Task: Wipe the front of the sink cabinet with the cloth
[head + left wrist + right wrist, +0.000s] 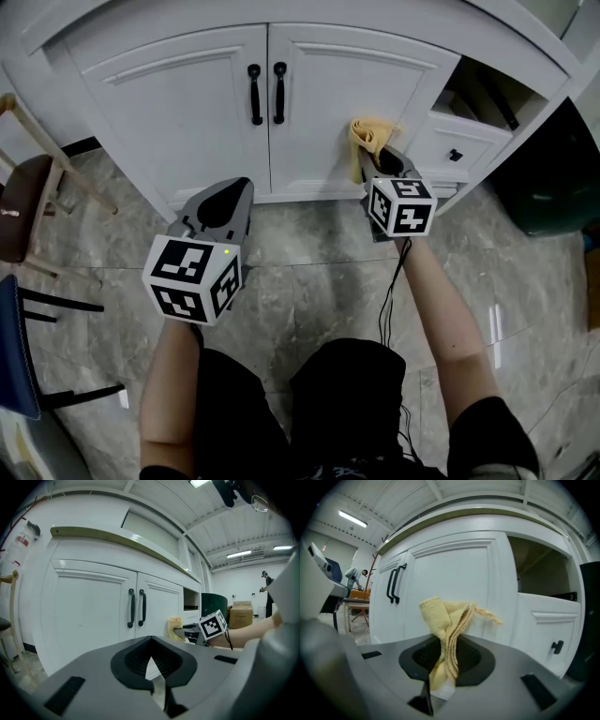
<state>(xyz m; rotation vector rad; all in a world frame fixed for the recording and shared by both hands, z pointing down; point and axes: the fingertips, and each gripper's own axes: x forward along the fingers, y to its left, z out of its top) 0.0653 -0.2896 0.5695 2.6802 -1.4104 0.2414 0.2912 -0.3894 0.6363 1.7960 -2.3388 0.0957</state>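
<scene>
The white sink cabinet [187,103] has two doors with black handles [267,94] at the centre seam. A yellow cloth [368,136] is bunched in my right gripper [378,161], which is shut on it low on the right door [337,94]; whether the cloth touches the door I cannot tell. The right gripper view shows the cloth [445,620] sticking up out of the gripper [447,653] in front of that door [454,573]. My left gripper [230,190] hovers low before the left door, shut and empty. In its view [151,658] the cloth [174,626] shows to the right.
Right of the doors are a drawer with a black knob [455,155] and an open compartment [487,94]. A dark green bin [548,178] stands at far right. A wooden chair [23,202] and a blue chair [14,347] stand left on the marble floor [300,253].
</scene>
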